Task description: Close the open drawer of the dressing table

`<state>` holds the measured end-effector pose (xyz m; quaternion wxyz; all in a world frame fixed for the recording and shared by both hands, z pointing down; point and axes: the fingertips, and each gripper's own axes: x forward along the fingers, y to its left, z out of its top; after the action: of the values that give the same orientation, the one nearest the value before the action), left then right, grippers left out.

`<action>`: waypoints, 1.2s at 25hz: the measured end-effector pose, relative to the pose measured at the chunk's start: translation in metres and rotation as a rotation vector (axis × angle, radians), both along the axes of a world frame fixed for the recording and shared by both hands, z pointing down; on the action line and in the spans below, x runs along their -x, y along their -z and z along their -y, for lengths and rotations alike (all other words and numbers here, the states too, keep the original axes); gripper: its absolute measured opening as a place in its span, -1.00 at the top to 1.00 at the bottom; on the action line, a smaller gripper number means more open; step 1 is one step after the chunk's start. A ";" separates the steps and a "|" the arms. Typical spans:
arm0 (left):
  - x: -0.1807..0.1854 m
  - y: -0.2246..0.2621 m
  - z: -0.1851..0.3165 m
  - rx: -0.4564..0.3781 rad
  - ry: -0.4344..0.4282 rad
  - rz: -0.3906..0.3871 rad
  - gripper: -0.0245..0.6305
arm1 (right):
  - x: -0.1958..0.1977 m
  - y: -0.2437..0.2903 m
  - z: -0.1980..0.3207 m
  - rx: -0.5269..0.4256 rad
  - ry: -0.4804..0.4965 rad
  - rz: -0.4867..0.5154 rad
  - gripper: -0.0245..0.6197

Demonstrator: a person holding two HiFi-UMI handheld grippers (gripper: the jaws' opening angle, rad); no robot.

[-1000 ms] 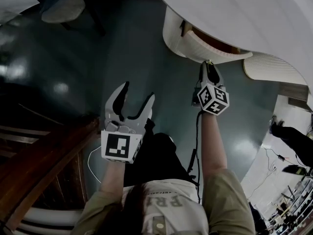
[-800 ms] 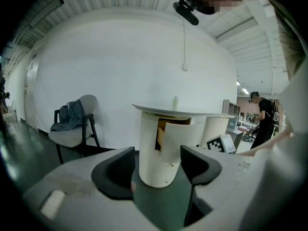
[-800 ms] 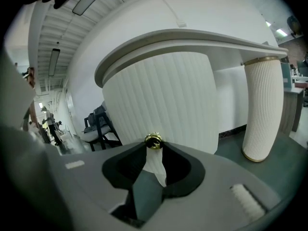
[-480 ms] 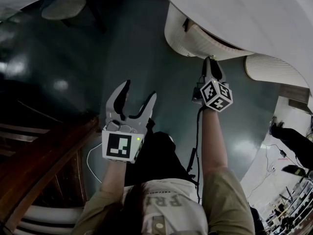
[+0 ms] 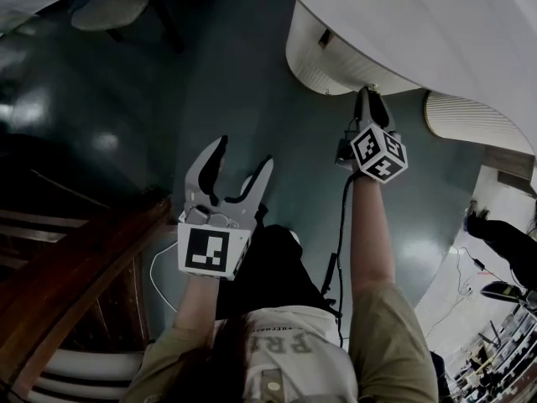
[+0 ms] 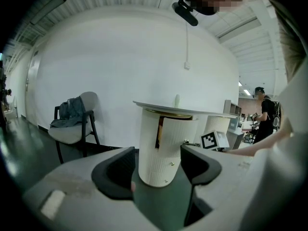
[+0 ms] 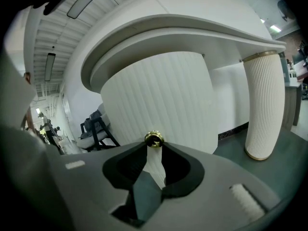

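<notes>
Left gripper [image 5: 242, 156] hangs with fingers splayed and nothing between them, dark floor [image 5: 252, 74] open ahead and to both sides; right gripper [image 5: 370, 97] is clamped on the gold knob [image 7: 154, 139] right at its fingertips. Just past those tips the drawer [image 7: 159, 95], a curved white ribbed front, sits under the overhanging tabletop [image 7: 192, 25] with a narrow gap [image 6: 158, 131] at its side, and a ribbed leg [image 7: 262, 109] stands clear off to their right.

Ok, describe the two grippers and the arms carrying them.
The left gripper and right gripper have light grey bodies with curved jaws lined in black. Each carries a white cube printed with black square markers. A dark cable runs from the right one. The person wears olive short sleeves.
</notes>
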<state>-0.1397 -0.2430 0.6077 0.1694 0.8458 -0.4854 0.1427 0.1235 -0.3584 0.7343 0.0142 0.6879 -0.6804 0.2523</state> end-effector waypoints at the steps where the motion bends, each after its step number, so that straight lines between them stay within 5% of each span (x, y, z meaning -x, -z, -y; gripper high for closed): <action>1: 0.000 -0.001 0.001 0.001 0.000 0.000 -0.02 | 0.000 0.000 0.002 0.000 0.000 0.001 0.61; 30: -0.009 -0.014 0.004 0.030 -0.019 0.011 -0.03 | -0.010 0.003 0.042 0.016 -0.009 0.046 0.62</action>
<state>-0.1308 -0.2468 0.6218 0.1783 0.8470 -0.4759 0.1563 0.1331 -0.4007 0.7315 0.0031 0.6849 -0.6753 0.2735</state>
